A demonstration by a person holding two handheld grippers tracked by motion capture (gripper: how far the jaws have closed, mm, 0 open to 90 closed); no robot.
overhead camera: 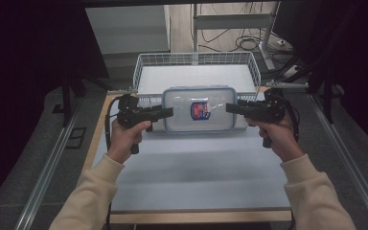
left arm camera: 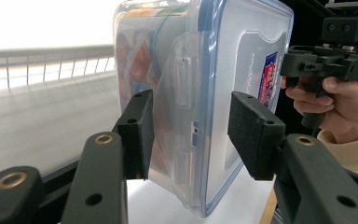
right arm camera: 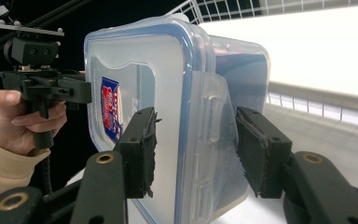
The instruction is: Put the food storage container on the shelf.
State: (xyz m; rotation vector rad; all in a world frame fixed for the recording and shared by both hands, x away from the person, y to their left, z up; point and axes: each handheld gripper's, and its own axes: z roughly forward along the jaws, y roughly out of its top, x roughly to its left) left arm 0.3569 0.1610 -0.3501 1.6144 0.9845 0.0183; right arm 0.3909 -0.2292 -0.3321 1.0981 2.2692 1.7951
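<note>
High view: clear lidded container (overhead camera: 199, 109) is held level between both grippers, above the far edge of the desk (overhead camera: 196, 177), just in front of the wire basket (overhead camera: 139, 67). Long axis runs left-right; left gripper (overhead camera: 168, 112) is clamped on its left short end, right gripper (overhead camera: 230, 108) on the right, equally near.

Left gripper view: jaws are closed on container (left arm camera: 205, 93) at the side latch.

Right gripper view: same, jaws gripping container (right arm camera: 186, 107) at the opp. latch; basket behind it.
</note>
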